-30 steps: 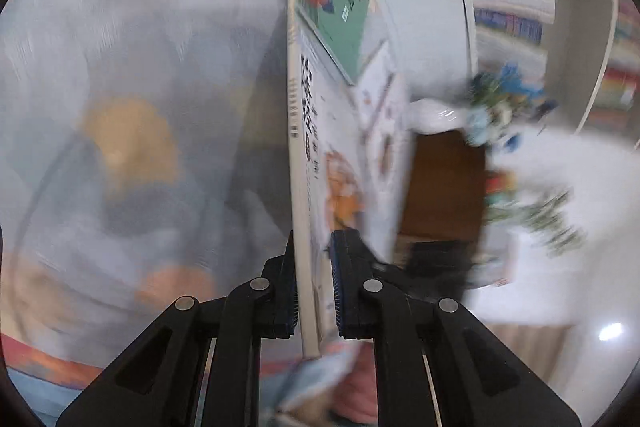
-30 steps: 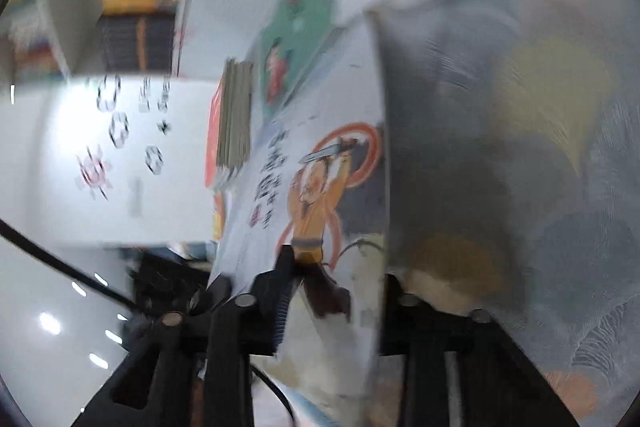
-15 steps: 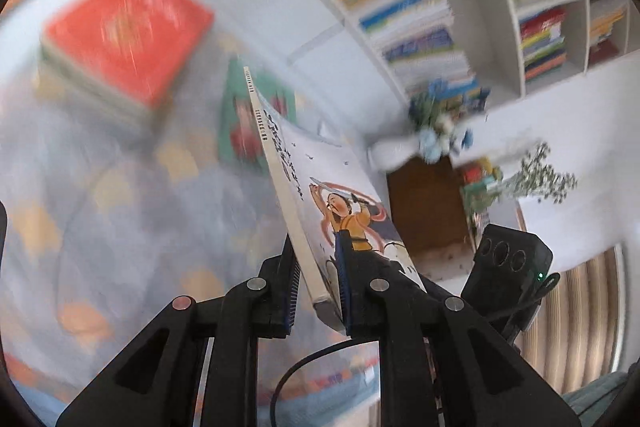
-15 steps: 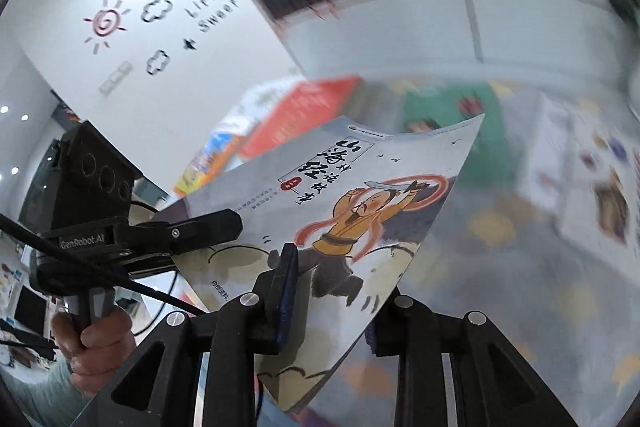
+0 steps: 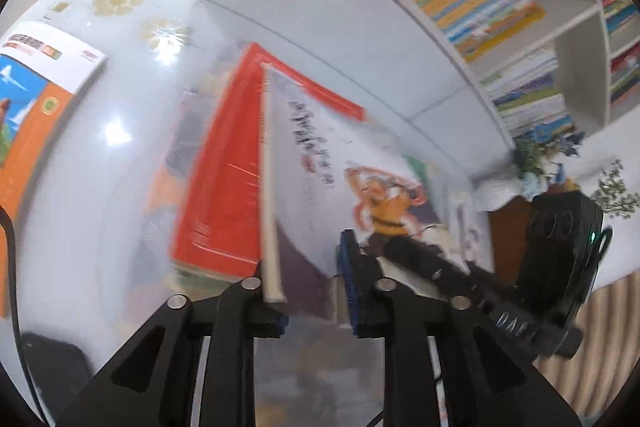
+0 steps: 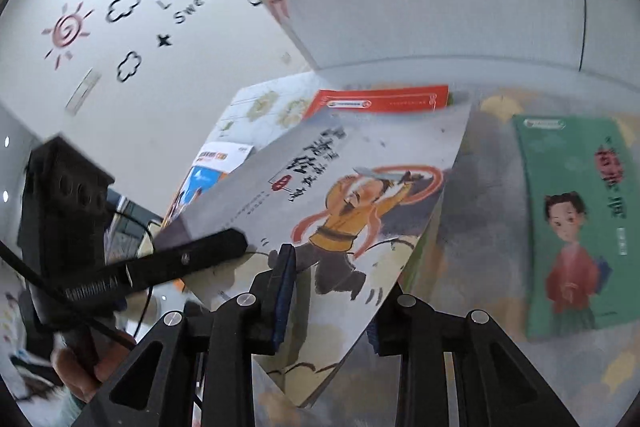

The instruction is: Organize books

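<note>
The picture book (image 6: 352,211) is clamped by the right gripper (image 6: 328,311). The left gripper (image 5: 312,283), jaws just opening, has let go. The book should be lowered squarely onto the red book stack (image 6: 380,99) at twelve o'clock.

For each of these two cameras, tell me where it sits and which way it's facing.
Left wrist: sits on the left gripper, facing down along its fingers at the illustrated book over a red book; its jaws, just opening, stand apart around the spine; the right gripper shows too.
Right wrist: sits on the right gripper, shut on the illustrated book, facing the shelf wall and a green book; the left gripper and a hand show.
Shared: illustrated book, red book, bookshelf.
</note>
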Tool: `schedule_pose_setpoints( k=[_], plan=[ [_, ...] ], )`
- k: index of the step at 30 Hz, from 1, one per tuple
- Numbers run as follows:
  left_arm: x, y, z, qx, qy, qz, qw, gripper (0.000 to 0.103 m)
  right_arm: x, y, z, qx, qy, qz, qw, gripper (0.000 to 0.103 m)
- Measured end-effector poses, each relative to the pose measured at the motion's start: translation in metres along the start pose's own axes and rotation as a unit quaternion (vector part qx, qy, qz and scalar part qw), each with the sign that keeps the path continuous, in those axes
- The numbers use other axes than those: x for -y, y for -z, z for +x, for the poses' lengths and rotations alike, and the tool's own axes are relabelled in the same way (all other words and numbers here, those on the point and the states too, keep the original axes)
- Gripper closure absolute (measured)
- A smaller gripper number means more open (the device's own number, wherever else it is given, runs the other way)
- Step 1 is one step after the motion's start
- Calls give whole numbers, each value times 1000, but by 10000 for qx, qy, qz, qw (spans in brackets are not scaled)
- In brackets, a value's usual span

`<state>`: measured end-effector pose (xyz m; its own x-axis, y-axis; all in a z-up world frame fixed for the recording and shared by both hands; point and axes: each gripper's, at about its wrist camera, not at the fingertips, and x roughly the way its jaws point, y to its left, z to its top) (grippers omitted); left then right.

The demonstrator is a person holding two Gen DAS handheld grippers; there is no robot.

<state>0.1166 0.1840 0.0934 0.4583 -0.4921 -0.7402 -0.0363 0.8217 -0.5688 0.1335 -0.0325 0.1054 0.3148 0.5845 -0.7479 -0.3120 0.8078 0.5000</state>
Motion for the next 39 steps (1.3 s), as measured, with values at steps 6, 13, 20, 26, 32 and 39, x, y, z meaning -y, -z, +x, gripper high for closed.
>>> schedule_pose_setpoints(
  k=[6, 13, 20, 26, 32, 39],
  plan=[
    [-68, -11, -6, 154, -210, -666, 9974, 82, 14, -8, 33, -446, 474, 128, 9978, 74],
    [-74, -26, 18, 260, -441, -734, 9960, 83, -17, -10, 56, -520, 795, -797, 9923, 71],
    [-48, -11, 21, 107, -485, -265, 9984, 78, -19, -18, 66, -763, 691, -1364, 9853, 62],
    [-52, -9, 11, 319, -770, -364, 9959, 78, -18, -14, 64, -800, 529, -1552, 9832, 59],
    [-40, -10, 17, 200, -725, -316, 9967, 77, -10, -12, 56, -902, 228, -1627, 9823, 59],
    [-31, 9, 11, 156, -911, -297, 9953, 76, -13, -15, 58, -1076, 202, -1817, 9773, 56]
  ],
)
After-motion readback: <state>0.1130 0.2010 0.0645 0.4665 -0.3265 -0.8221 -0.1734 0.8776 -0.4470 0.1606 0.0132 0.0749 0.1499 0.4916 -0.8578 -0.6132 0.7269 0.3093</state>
